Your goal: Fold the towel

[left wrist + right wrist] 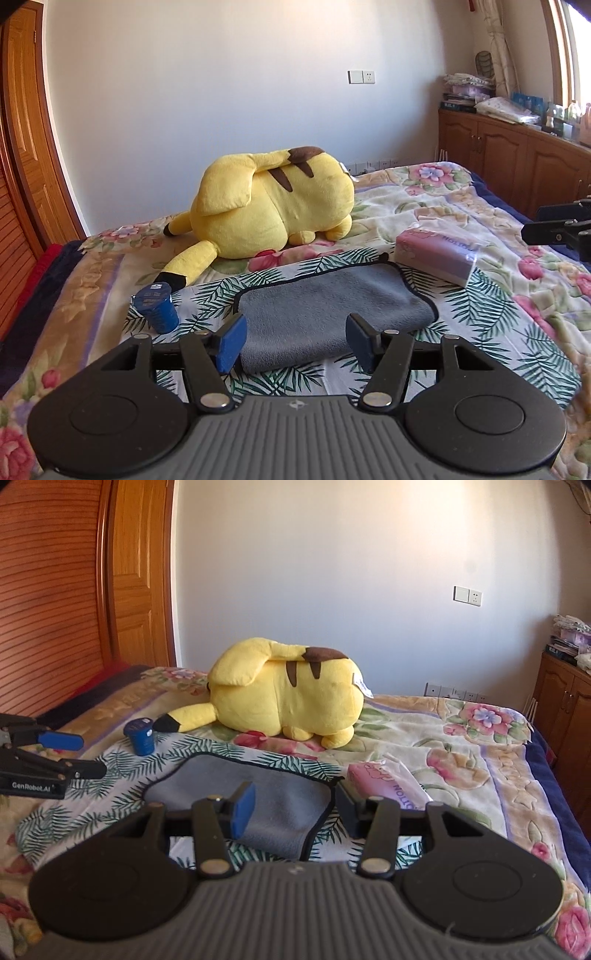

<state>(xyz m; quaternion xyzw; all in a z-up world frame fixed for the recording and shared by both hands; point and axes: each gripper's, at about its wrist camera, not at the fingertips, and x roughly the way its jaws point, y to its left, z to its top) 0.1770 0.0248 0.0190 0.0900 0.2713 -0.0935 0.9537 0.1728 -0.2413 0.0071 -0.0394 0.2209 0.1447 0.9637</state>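
Note:
A grey towel with dark trim lies folded over on a leaf-print cloth on the bed. It also shows in the right wrist view. My left gripper is open, its blue pads spread above the towel's near edge, holding nothing. My right gripper is open and empty above the towel's near right corner. The left gripper also shows at the left edge of the right wrist view, and the right gripper at the right edge of the left wrist view.
A yellow plush toy lies behind the towel. A blue cup stands left of it. A pink tissue pack lies to the right. Wooden cabinets line the right wall and a wooden door the left.

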